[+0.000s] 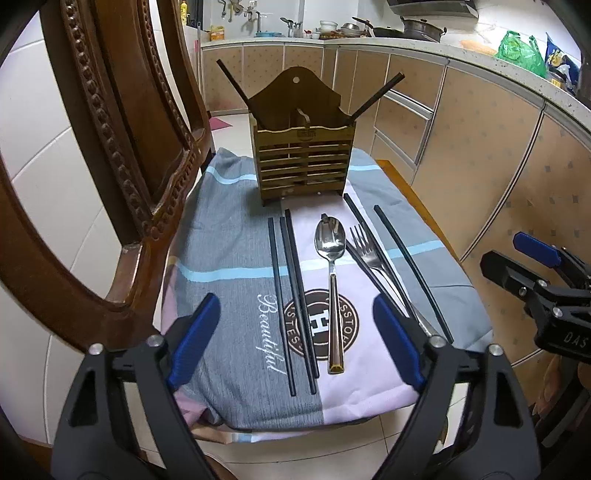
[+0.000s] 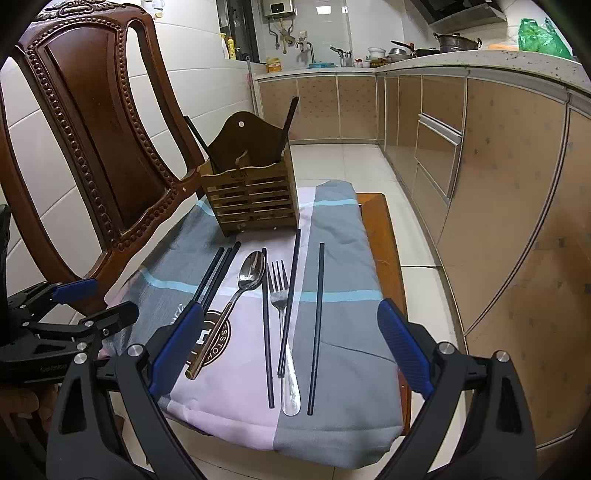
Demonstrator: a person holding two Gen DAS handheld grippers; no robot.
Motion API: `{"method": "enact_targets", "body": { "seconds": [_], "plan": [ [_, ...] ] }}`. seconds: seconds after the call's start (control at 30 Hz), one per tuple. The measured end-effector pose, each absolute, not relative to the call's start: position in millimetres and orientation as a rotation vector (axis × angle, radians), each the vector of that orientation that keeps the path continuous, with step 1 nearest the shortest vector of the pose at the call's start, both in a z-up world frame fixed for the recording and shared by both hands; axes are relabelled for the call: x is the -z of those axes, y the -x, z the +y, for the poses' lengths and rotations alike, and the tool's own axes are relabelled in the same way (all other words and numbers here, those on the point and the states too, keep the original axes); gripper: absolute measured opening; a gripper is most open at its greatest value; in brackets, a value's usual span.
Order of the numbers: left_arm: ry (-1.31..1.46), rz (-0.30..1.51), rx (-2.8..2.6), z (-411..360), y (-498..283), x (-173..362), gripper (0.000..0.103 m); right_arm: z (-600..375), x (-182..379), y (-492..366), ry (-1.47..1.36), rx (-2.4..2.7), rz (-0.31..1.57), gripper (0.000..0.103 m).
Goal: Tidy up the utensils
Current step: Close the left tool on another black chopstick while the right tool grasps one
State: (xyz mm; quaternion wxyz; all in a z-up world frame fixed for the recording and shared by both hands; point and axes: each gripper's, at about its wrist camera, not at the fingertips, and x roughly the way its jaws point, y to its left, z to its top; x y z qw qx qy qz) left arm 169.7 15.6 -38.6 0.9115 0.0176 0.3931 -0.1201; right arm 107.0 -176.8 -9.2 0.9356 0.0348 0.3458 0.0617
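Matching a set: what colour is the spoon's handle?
Brown with a lighter edge; the spoon shows best in the left wrist view.

This is a home kitchen: tan cabinets (image 2: 436, 147) run under a speckled L-shaped counter (image 1: 461, 55) carrying pots (image 1: 421, 29) and dishes (image 1: 328, 27), with a wall tap (image 2: 304, 48), white tiled walls (image 2: 48, 229), and a carved wooden chair (image 2: 92, 129).

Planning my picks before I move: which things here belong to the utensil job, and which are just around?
Job: wooden holder, spoon, fork, loose black chopsticks, left gripper, right gripper, both open.

Just around: carved chair, patterned cloth, counter pots, green bag.
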Motion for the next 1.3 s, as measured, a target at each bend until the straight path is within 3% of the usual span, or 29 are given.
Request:
{"method": "enact_targets", "body": {
  "seconds": [0.23, 0.43, 0.5, 0.7, 0.83, 1.23, 1.3],
  "plan": [
    [-0.044, 0.852, 0.246, 12.4, -195.4, 49.0, 0.059, -182.3, 13.6, -126.8, -0.051, -0.103, 0.720, 0.091],
    [-0.064, 0.911, 0.184, 14.9, -244.8, 68.2, 0.050, -186.8, 33.3, -173.3, 0.003, -0.060, 0.784, 0.075],
    [-0.053, 0.946, 0.178, 16.2, -262.4, 77.2, 0.041, -190.9, 46.9, -192.7, -0.002, -0.051, 0.827, 0.066],
    [-0.053, 1.025, 0.179, 7.2, -311.9, 101.5, 0.029, -190.5, 70.1, -238.0, -0.011, -0.044, 0.887, 0.060],
    [-0.038, 1.048, 0.173, 4.3, -333.0, 109.8, 0.028, -189.6, 83.9, -266.8, -0.005, -0.028, 0.920, 0.059],
    [-0.008, 1.103, 0.172, 4.6, -378.3, 130.1, 0.023, -183.7, 118.3, -321.6, 0.021, -0.014, 1.025, 0.042],
    [-0.038, 1.105, 0.161, 0.6, -380.7, 135.2, 0.018, -181.4, 118.8, -324.5, 0.035, -0.017, 1.025, 0.041]
  ]
}}
